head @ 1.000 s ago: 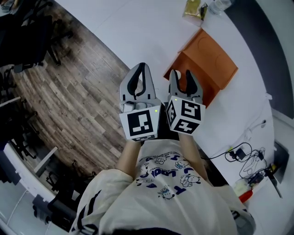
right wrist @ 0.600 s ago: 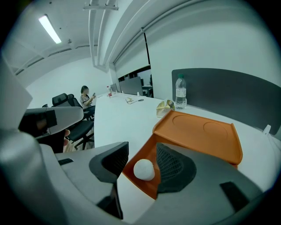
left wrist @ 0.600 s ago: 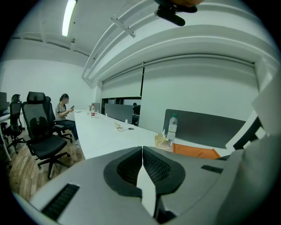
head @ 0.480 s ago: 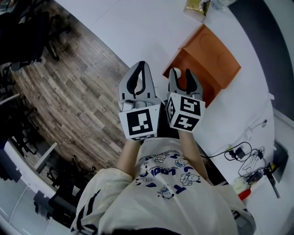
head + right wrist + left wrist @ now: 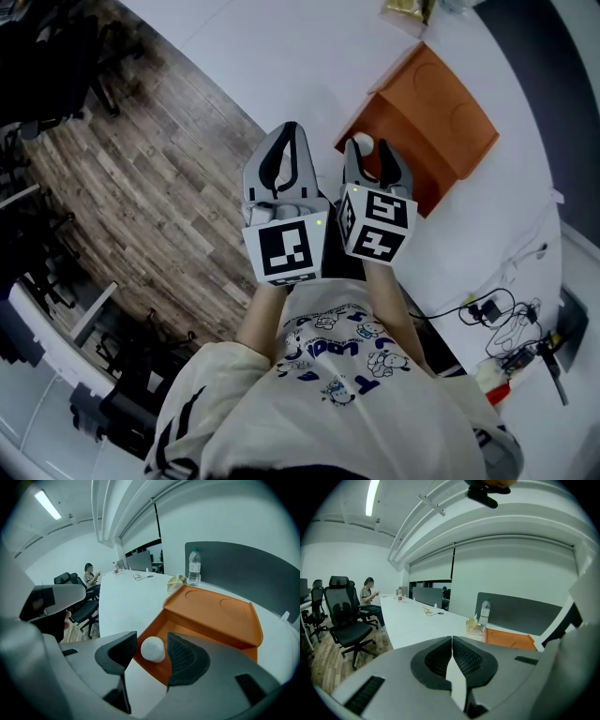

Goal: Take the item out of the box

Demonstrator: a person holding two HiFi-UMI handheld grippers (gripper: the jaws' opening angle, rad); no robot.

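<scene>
Item one: right gripper (image 5: 151, 644) — jaws wide, having just been opening, pads clear of everything. Item two: white ball (image 5: 153, 649), round and matt, lying on the floor of the orange box (image 5: 213, 609) close to its near wall; in the right gripper view it shows framed between the two pads with a gap at either side, touching neither. Box open, its lid tilted back behind the tray, two shallow round recesses pressed into the lid. Item three: left gripper (image 5: 452, 640) — jaws brought together, ribbed pads meeting along one line, nothing between them; held just beside the right gripper, off the table's edge and over the wood floor (image 5: 122, 187) in the head view. Item four: white table (image 5: 281, 56), bearing the box. Beyond the box: clear water bottle (image 5: 194, 566), upright, and a crumpled yellowish packet (image 5: 176, 583) just beside it, both before a dark partition screen (image 5: 243, 569). Periphery: black office chairs (image 5: 344, 616); a seated person (image 5: 368, 595) at the table's far end; tangled cables (image 5: 506, 328) on the table at the person's right.
</scene>
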